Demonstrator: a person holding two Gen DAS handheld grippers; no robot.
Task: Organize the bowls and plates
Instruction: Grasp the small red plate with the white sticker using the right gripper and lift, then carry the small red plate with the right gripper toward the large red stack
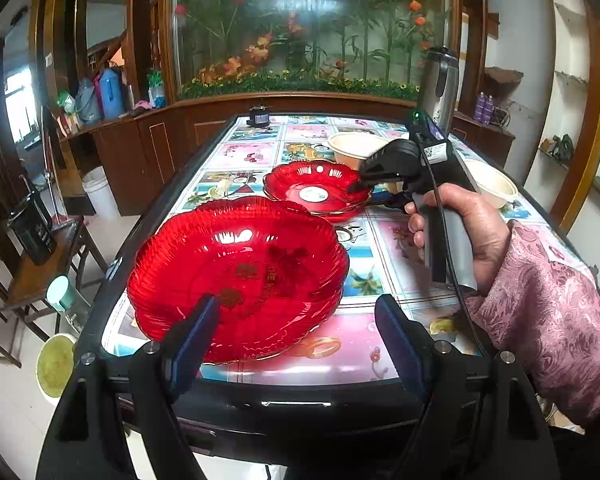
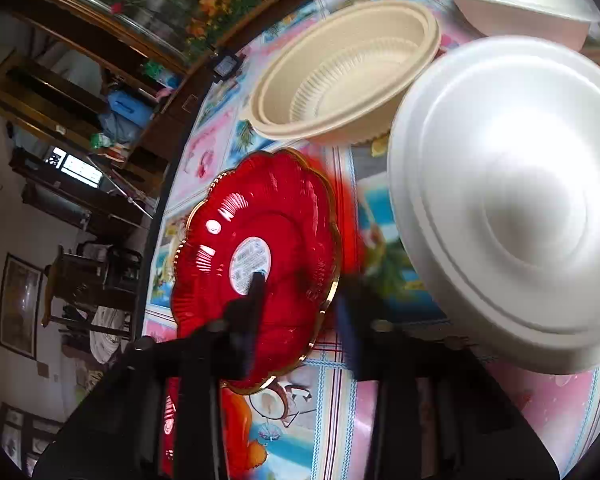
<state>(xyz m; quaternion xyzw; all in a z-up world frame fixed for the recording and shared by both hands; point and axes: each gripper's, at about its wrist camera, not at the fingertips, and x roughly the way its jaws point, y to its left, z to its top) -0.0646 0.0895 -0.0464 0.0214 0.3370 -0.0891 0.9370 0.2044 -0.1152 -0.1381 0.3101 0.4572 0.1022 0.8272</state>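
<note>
Nearest the left camera, the left gripper (image 1: 296,320) stands with its jaws spread wide and gripping nothing; one blue pad overlaps the near rim of the large red plate (image 1: 236,272), the other sits off to the side over the table (image 1: 360,344). That plate, which looks like a short stack of the same kind, rests flat at the near left of the patterned table.

Farther in, the right gripper (image 2: 300,292) has its jaws set either side of the gold-trimmed rim of the small red plate (image 2: 260,256), one finger (image 2: 256,288) over the inside near the round label, the other outside the edge. Motion blur hides whether the pads are pressing yet, so the closure cannot be told. In the left view the plate appears to sit on the table beyond the large one.

The step in hand seems to be taking the small plate to nest it on the large one. It would go best with a deep bite on the rim, a level lift, and the scalloped edges lined up before release.

Beyond lie a beige ribbed bowl (image 2: 344,76), a white bowl turned upside down (image 2: 512,200) and another white bowl (image 2: 520,0).
</note>
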